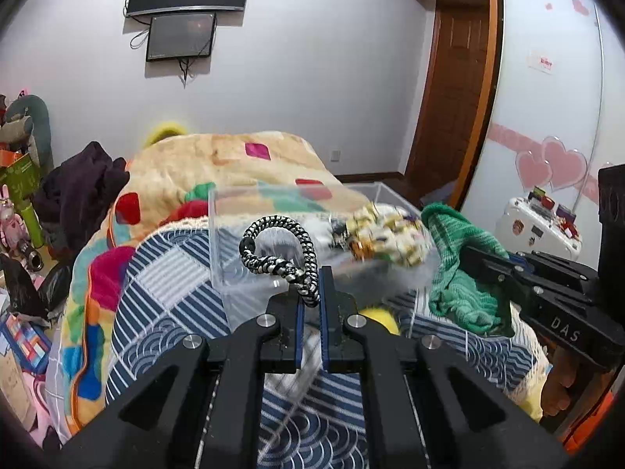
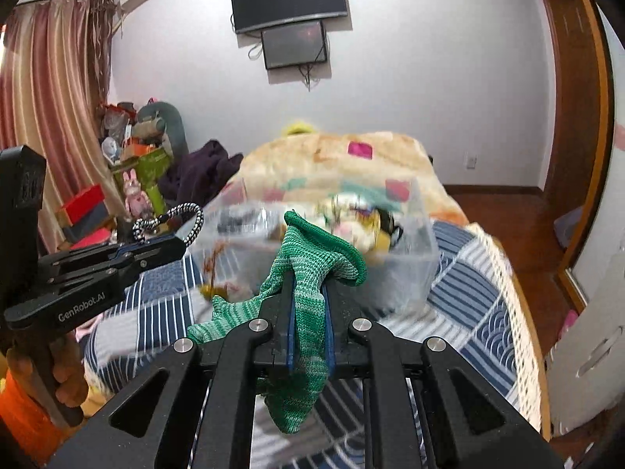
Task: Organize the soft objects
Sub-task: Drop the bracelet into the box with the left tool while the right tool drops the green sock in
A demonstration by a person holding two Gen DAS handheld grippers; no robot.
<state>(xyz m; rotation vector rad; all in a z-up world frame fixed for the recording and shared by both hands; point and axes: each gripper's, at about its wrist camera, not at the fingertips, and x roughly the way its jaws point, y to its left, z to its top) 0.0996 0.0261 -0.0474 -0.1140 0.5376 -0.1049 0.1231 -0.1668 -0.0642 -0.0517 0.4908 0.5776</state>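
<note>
My left gripper (image 1: 311,293) is shut on a black-and-white braided cord (image 1: 279,250), which loops up above the fingertips; it also shows in the right wrist view (image 2: 172,217). My right gripper (image 2: 308,285) is shut on a green knitted cloth (image 2: 308,273) that drapes over and below the fingers; the cloth also shows in the left wrist view (image 1: 457,265). A clear plastic box (image 1: 234,273) with several soft toys inside stands on the bed just beyond both grippers, blurred in both views (image 2: 414,258).
The bed has a blue-and-white patchwork quilt (image 1: 172,293) and a colourful fleece blanket (image 1: 218,164) behind the box. Dark clothes (image 1: 82,191) and clutter lie at the left. A wooden door (image 1: 449,97) and white wardrobe stand at the right.
</note>
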